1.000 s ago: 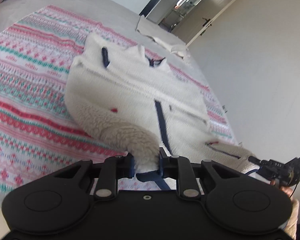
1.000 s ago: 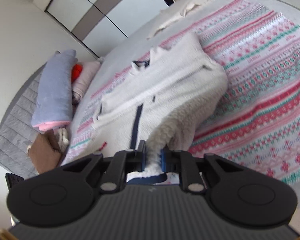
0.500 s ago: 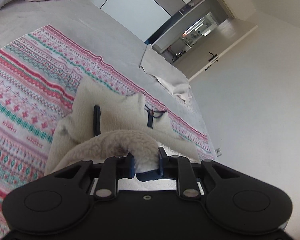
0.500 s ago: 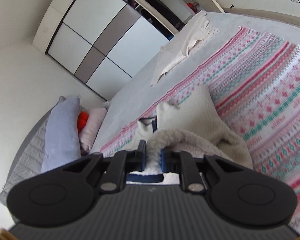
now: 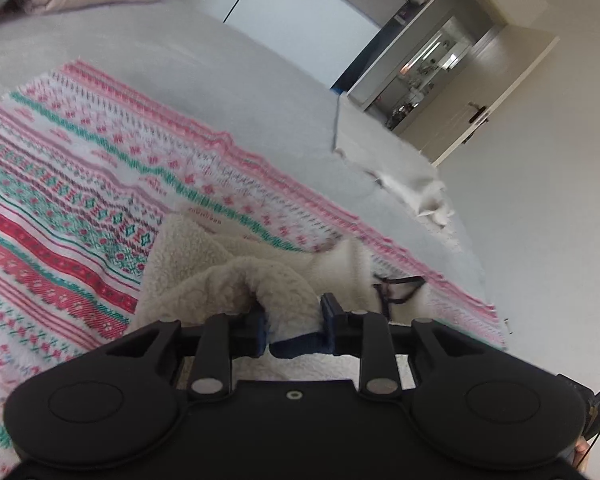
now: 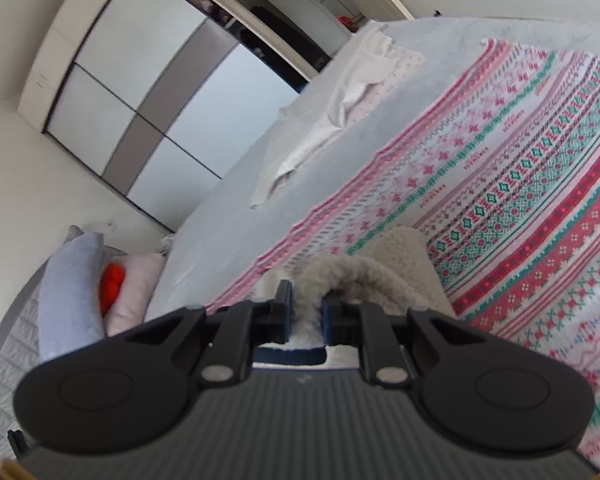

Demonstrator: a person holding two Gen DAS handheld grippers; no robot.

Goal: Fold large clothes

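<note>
**Both tongs carry the fleece hem over the jacket**

The left gripper (image 5: pixel 292 316) has the cream fleece jacket (image 5: pixel 204 280) bunched between its blue pads; its jaws have just been opening, and the fleece and its navy trim fill the gap, though whether the pads press on them cannot be told. The right gripper (image 6: pixel 304 312) is clamped narrowly on another bunch of the same jacket (image 6: pixel 400 264).

The jacket lies doubled on the patterned blanket (image 5: pixel 80 208), its lifted edge arching back over the rest. Its long axis runs away from both cameras, collar end farthest. Both tools point forward and somewhat downward across the bed (image 5: pixel 188 56).

Only the left view shows the dark collar loop (image 5: pixel 400 284), an open door (image 5: pixel 496 92) and a fingertip at the lower right edge. Only the right view shows the wardrobe (image 6: pixel 140 92) and the pillows (image 6: pixel 72 288). Both views show a pale cloth (image 6: pixel 340 108) lying beyond the blanket.
</note>
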